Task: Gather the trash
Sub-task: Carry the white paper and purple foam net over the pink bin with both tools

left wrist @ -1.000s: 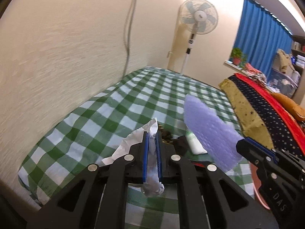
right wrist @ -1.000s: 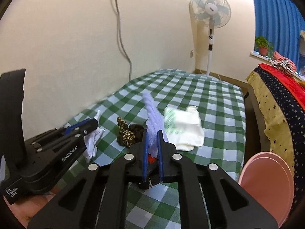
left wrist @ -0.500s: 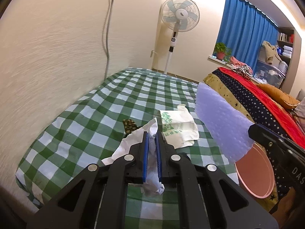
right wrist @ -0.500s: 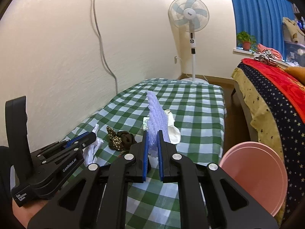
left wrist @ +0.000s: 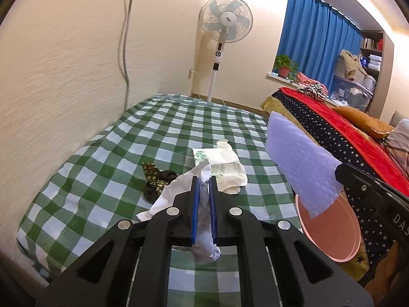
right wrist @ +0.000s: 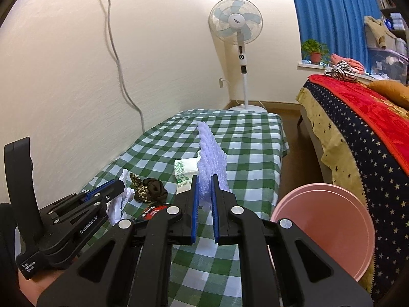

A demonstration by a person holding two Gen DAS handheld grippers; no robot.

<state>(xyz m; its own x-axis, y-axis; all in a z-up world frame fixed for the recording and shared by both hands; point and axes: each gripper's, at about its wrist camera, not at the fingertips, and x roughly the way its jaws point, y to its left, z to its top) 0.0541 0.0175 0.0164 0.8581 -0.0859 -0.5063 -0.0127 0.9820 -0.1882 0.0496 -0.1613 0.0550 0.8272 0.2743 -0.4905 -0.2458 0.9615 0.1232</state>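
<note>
- The left gripper (left wrist: 203, 186) is clamped tight on a crumpled white tissue (left wrist: 204, 245), which sticks out above and below its blue pads.
- The right gripper (right wrist: 203, 186) is closed on a lilac bubble-wrap sheet (right wrist: 212, 158) standing on edge.
- At 4 o'clock from it, a pink bin (right wrist: 324, 227) sits beside the checked bed (right wrist: 245, 138).
- A white plastic bag (left wrist: 225, 163) and a dark patterned cloth (left wrist: 156, 179) lie at 12 and 10 o'clock of the left tongs.
</note>
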